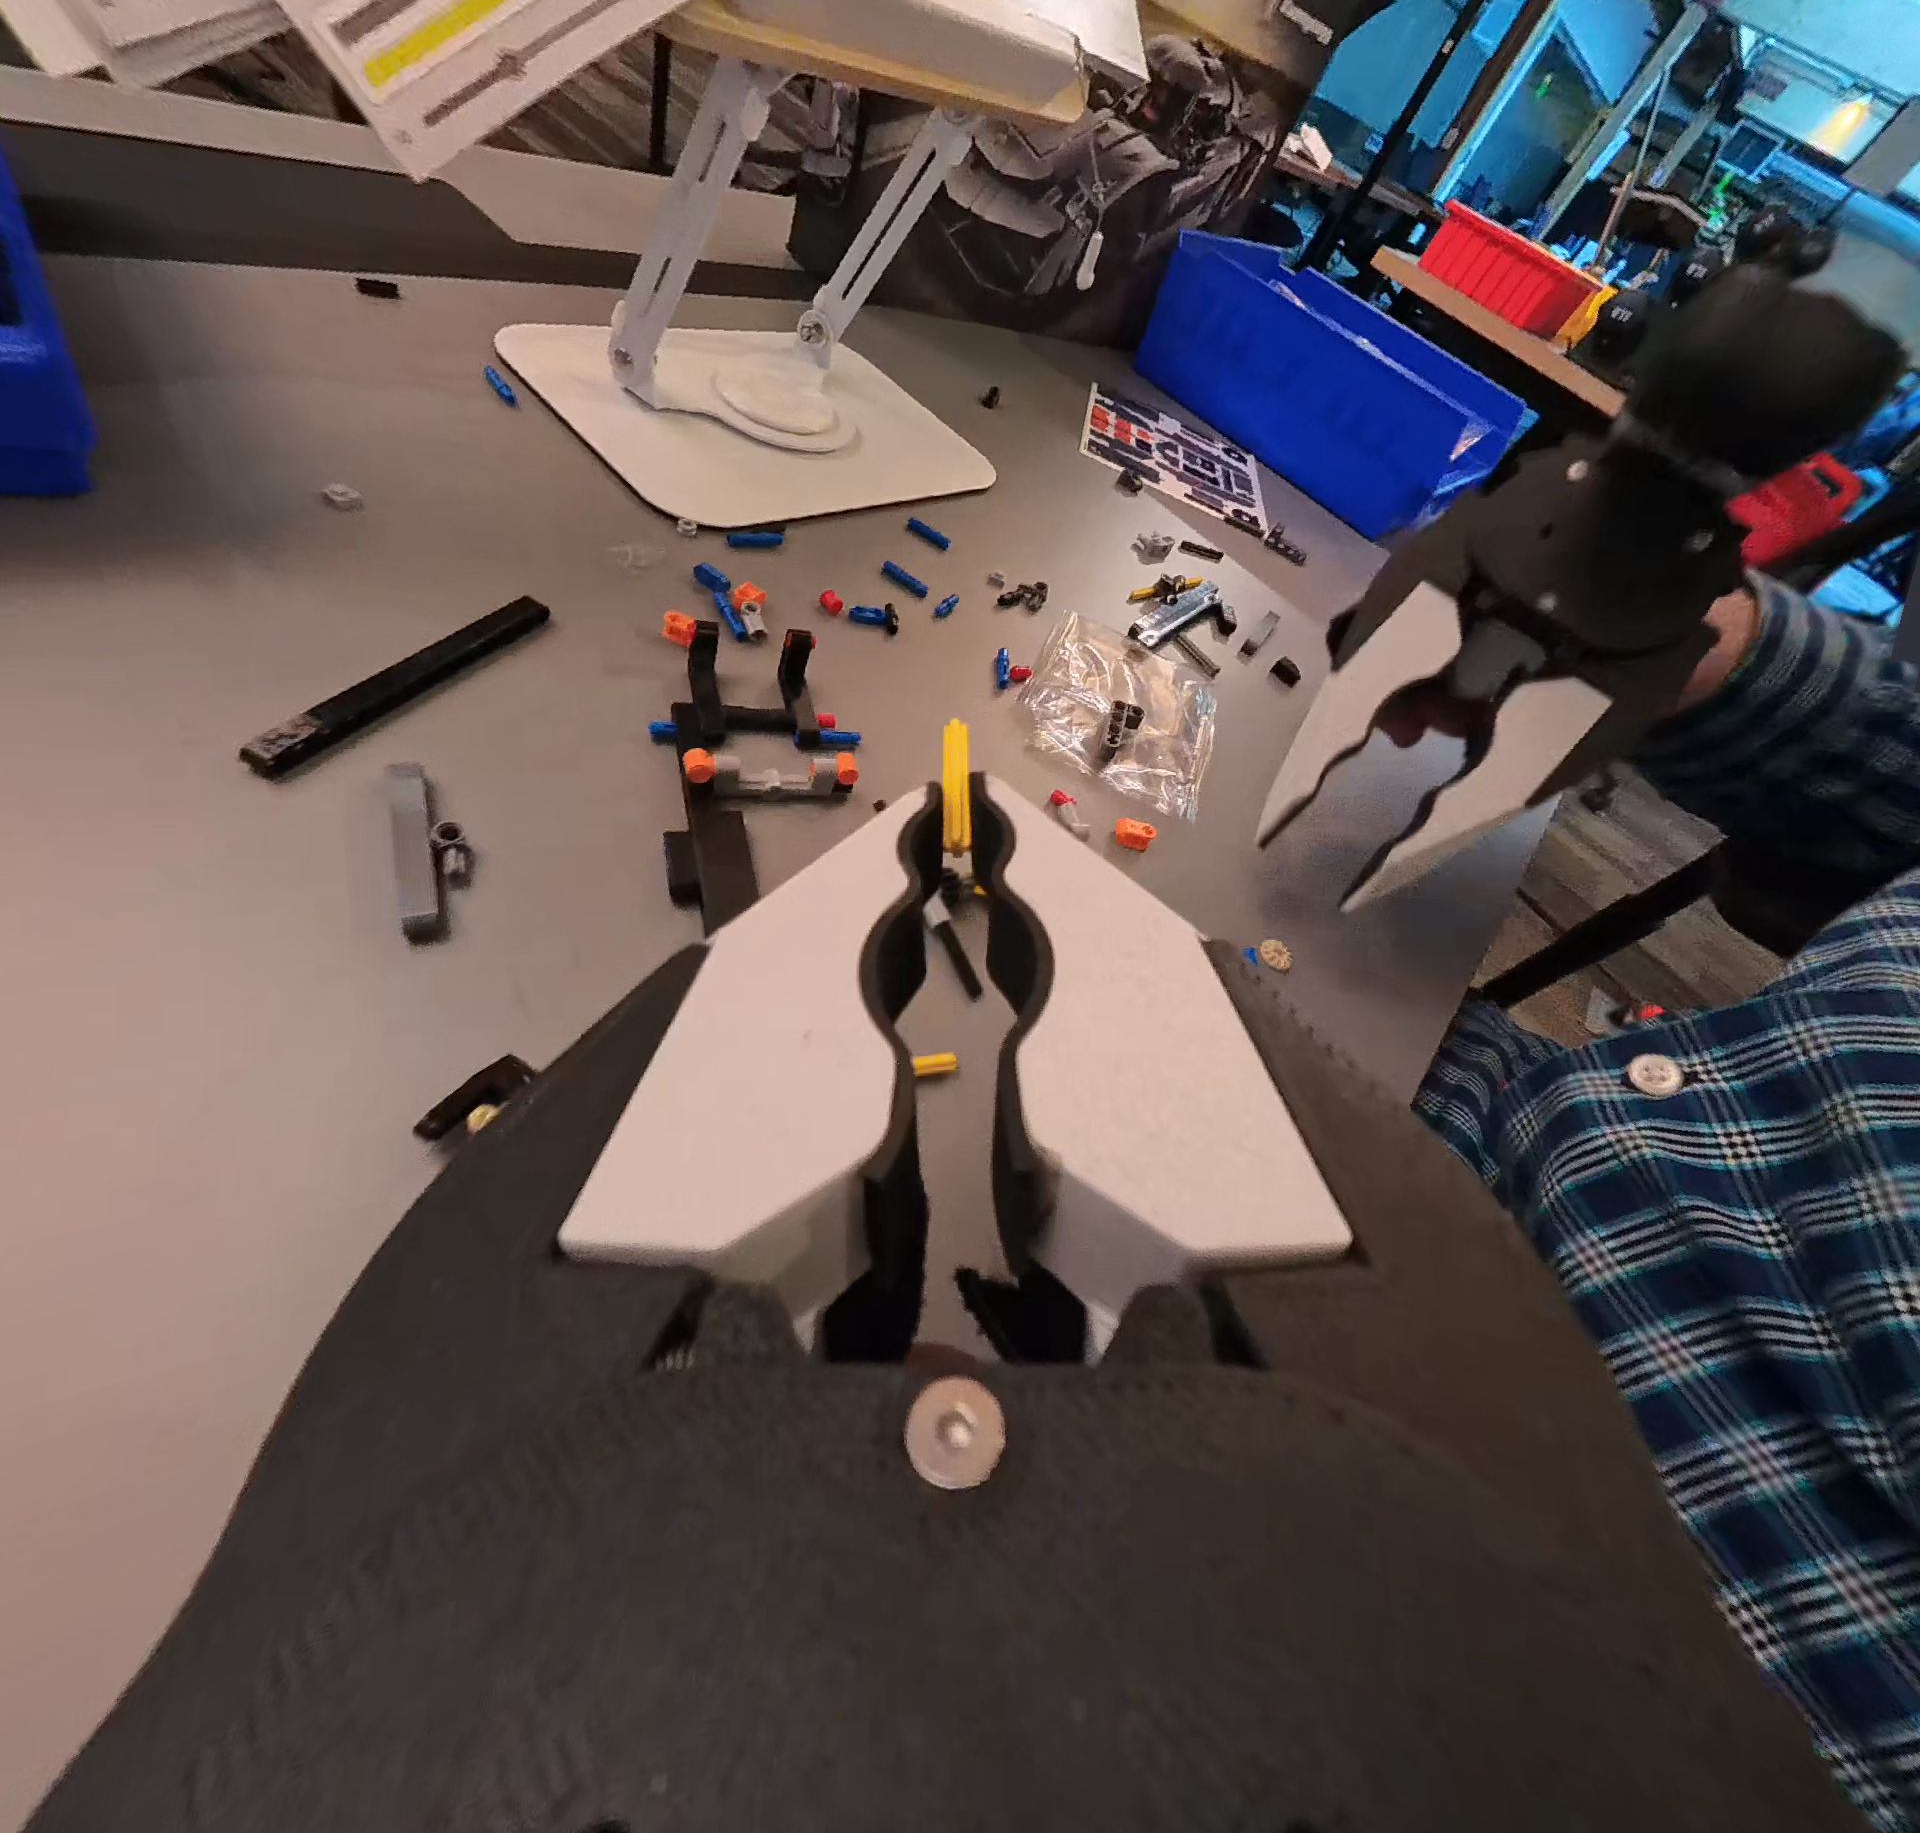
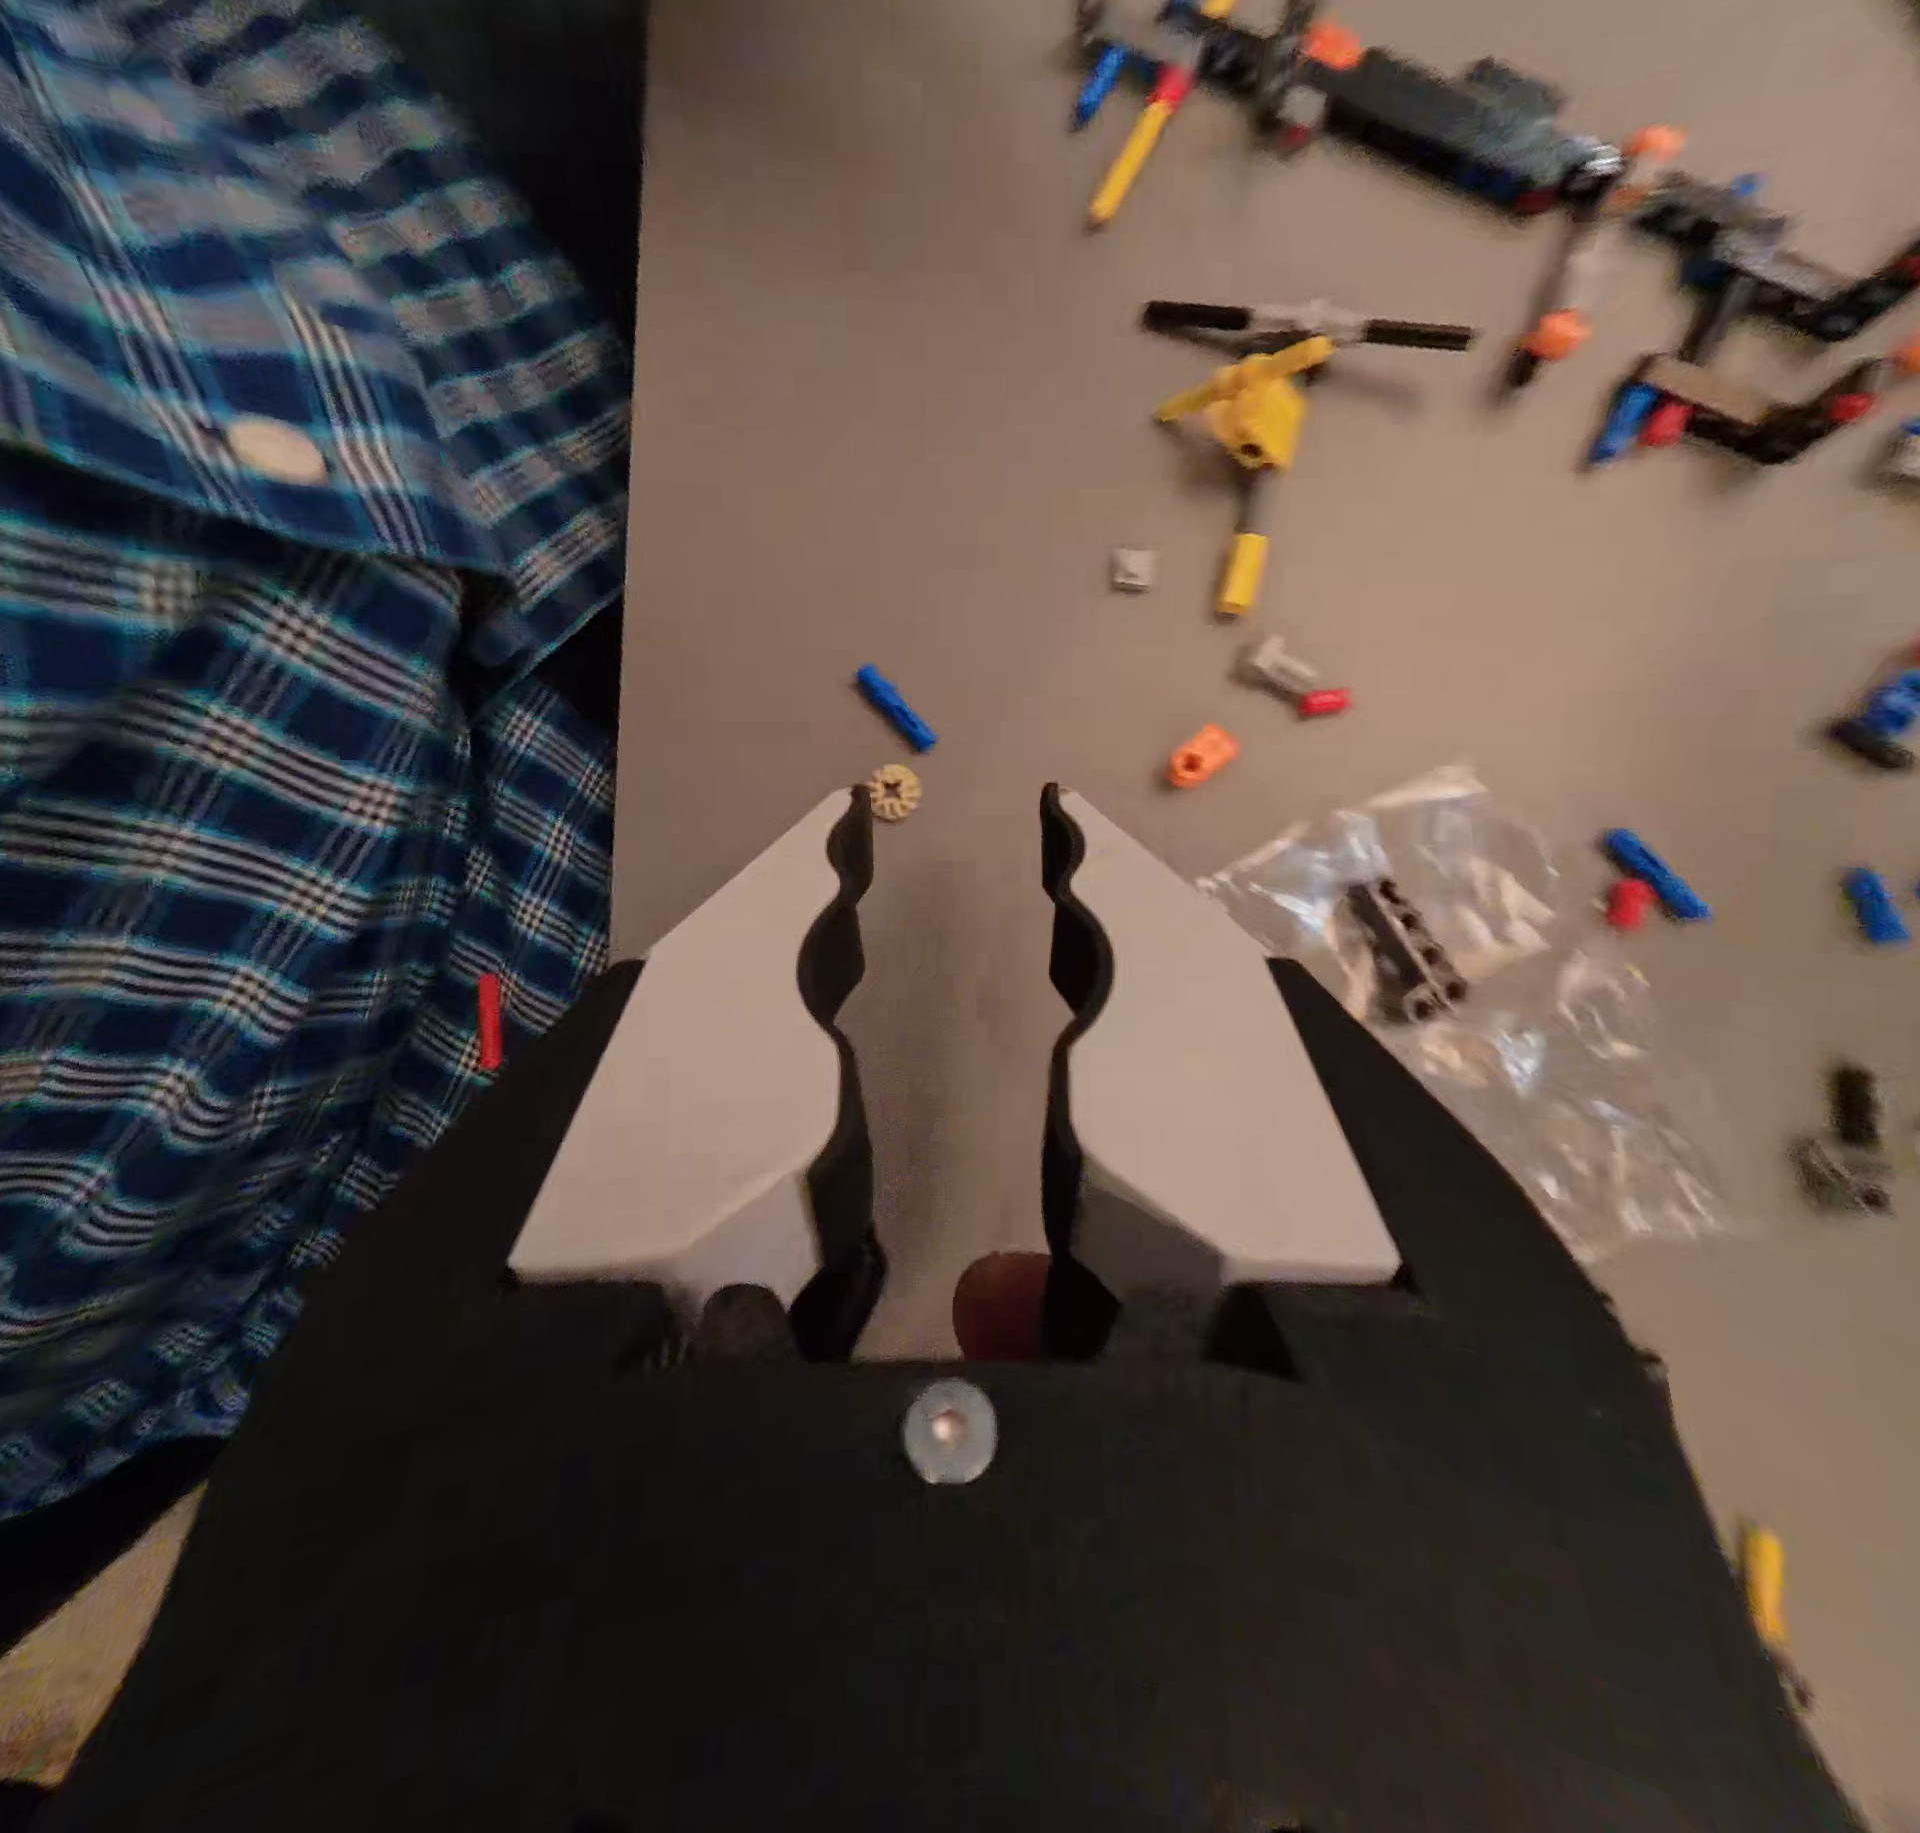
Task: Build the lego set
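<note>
My left gripper (image 1: pixel 954 796) is shut on a yellow axle (image 1: pixel 954 749) that sticks out past its tips, well above the grey table (image 1: pixel 260 952). A black axle (image 1: pixel 956 952) shows in the gap behind; I cannot tell if it is attached. The black partly built frame (image 1: pixel 758 734) with orange, blue and red pins lies just beyond. My right gripper (image 2: pixel 951 796) is open and empty; it also shows in the left wrist view (image 1: pixel 1304 874). A tan gear (image 2: pixel 894 791) lies by its left fingertip. A yellow-and-black axle assembly (image 2: pixel 1257 412) lies farther off.
A white stand (image 1: pixel 748 412) holds the instruction booklet (image 1: pixel 416 7) at the back. A blue bin (image 1: pixel 1320 381), a sticker sheet (image 1: pixel 1174 453) and a clear bag (image 1: pixel 1122 734) lie right. Loose pins, a black beam (image 1: pixel 395 687) and a grey beam (image 1: pixel 416 848) are scattered. A plaid-shirted person (image 2: pixel 260 744) is close. There is about 20 cm between the tips of the two grippers.
</note>
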The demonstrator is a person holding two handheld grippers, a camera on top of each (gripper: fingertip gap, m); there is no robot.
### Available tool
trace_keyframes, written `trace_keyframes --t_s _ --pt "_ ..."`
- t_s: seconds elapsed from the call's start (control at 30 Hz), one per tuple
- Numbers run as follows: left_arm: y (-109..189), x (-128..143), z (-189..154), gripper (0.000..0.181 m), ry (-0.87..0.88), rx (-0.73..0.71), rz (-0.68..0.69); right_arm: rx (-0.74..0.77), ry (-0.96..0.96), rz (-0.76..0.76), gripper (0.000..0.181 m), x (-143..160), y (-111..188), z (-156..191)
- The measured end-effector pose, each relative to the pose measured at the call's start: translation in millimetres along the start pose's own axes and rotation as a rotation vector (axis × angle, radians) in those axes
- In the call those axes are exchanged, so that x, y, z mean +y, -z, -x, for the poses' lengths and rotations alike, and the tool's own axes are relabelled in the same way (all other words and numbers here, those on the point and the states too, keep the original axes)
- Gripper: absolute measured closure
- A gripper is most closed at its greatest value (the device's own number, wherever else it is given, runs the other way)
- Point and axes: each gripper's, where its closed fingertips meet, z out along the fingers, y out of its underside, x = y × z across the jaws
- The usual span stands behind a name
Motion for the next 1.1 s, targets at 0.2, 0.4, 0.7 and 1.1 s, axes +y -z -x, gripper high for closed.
trace_keyframes --t_s 0.2,0.4,0.7,1.1 --pt "16.6 1.2 2.3 0.179 0.038 -0.006 -0.030 -0.034 0.090 0.101 0.155 13.8 -27.6 15.7" --pt "19.4 0.1 -6.2 0.179 0.022 -0.003 -0.028 0.004 0.097 0.070 0.171 11.5 -29.4 9.3" --pt "3.9 6.6 -18.4 0.179 0.014 0.023 0.005 0.028 0.128 0.057 0.172 10.0 -29.9 8.1" --pt "-4.9 13.2 -24.6 0.179 0.026 0.051 0.020 0.072 0.094 0.034 0.172 7.6 -20.0 -8.0"
